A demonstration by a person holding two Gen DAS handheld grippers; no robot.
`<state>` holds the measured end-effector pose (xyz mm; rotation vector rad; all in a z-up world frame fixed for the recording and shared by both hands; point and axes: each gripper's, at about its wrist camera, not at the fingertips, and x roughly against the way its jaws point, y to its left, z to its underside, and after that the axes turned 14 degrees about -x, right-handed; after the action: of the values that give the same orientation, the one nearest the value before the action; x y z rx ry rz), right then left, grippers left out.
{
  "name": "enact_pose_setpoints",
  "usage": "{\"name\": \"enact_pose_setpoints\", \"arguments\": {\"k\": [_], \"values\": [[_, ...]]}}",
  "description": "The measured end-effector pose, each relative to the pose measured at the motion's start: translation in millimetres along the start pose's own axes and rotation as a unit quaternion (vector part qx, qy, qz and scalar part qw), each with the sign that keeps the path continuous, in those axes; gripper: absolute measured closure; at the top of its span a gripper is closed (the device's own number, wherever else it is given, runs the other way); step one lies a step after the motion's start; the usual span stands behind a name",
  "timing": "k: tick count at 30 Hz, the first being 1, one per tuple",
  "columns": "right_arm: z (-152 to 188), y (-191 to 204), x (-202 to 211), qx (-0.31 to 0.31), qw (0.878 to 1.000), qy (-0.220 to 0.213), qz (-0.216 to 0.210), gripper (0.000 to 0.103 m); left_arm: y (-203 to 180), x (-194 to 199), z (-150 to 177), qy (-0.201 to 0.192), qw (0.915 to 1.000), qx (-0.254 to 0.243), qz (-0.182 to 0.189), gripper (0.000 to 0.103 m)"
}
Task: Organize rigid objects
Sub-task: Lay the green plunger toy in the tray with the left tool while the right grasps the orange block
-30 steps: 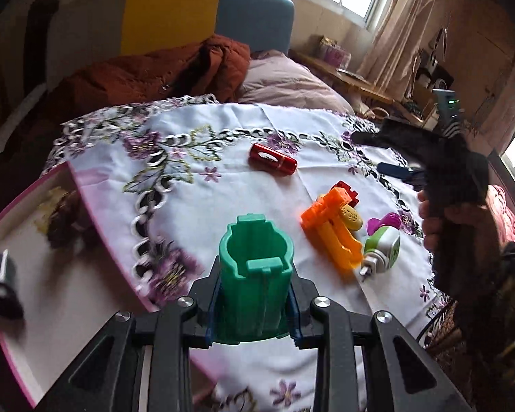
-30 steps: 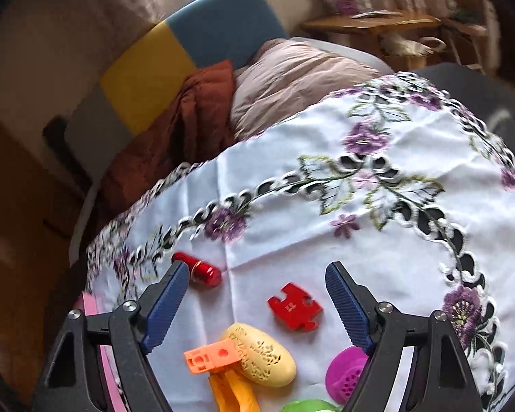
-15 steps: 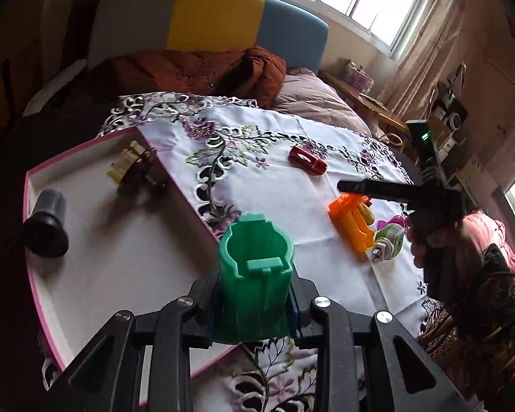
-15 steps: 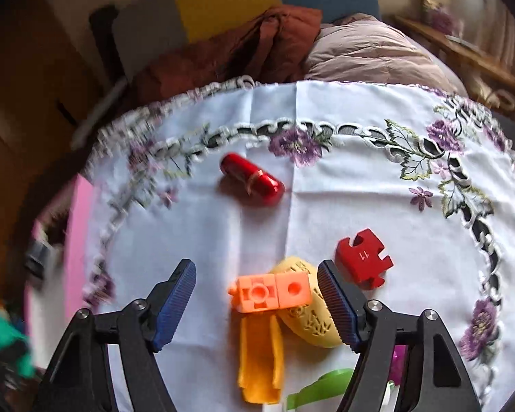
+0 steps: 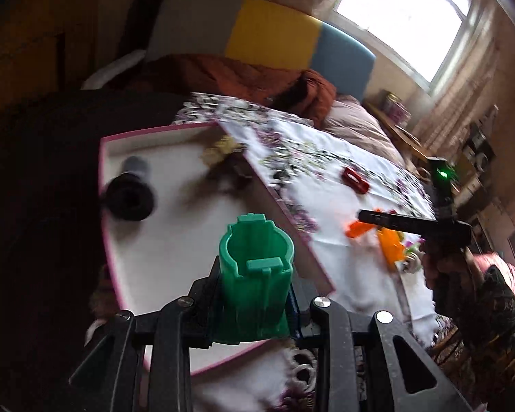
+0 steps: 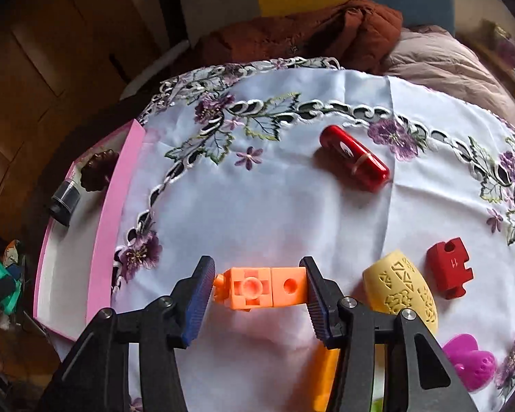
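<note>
My left gripper is shut on a green cup-shaped plastic piece and holds it upright over the white tray with a pink rim. The right gripper points down at the tablecloth, its jaws closing. An orange block piece fills the gap, and both blue pads touch its ends. Its longer orange body runs back under the right finger. In the left wrist view the right gripper shows side-on above the orange piece.
In the tray lie a black cylinder and a brown object. On the embroidered cloth are a red capsule, a yellow patterned egg shape, a red puzzle piece and a magenta piece. Bedding and a padded headboard lie beyond.
The left gripper carried the green piece leftward, from over the cloth to over the tray. The right gripper swung onto the orange block and its jaws narrowed around it.
</note>
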<state>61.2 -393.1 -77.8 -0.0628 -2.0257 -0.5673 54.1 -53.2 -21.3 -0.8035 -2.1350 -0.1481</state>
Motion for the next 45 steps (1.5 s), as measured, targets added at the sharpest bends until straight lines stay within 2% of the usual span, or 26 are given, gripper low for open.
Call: {"name": "enact_pose_setpoints", "arguments": {"k": [7, 16, 24, 27, 30, 36, 40, 45], "values": [[4, 5, 2, 0.001, 1.000, 0.002, 0.004, 0.052, 38, 4, 15, 0.007, 0.9974, 0.068, -0.023, 0.073], [1, 8, 0, 0.012, 1.000, -0.002, 0.013, 0.052, 48, -15, 14, 0.040, 0.9957, 0.078, -0.030, 0.073], [0, 9, 2, 0.015, 1.000, -0.007, 0.015, 0.052, 66, -46, 2, 0.088, 0.9919, 0.085, -0.034, 0.073], [0, 9, 3, 0.014, 1.000, -0.009, 0.017, 0.052, 69, -52, -4, 0.093, 0.9912, 0.077, -0.053, 0.073], [-1, 9, 3, 0.015, 1.000, -0.011, 0.018, 0.052, 74, -56, -7, 0.090, 0.9907, 0.072, -0.073, 0.070], [-1, 9, 4, 0.017, 1.000, -0.013, 0.020, 0.052, 75, -70, -17, 0.082, 0.9875, 0.029, -0.132, 0.066], [0, 9, 4, 0.018, 0.999, -0.014, 0.023, 0.052, 79, -79, -22, 0.085, 0.9851, 0.033, -0.146, 0.064], [0, 10, 1, 0.024, 0.999, -0.013, 0.028, 0.052, 70, -57, -22, 0.052, 0.9852, 0.024, -0.162, 0.062]]}}
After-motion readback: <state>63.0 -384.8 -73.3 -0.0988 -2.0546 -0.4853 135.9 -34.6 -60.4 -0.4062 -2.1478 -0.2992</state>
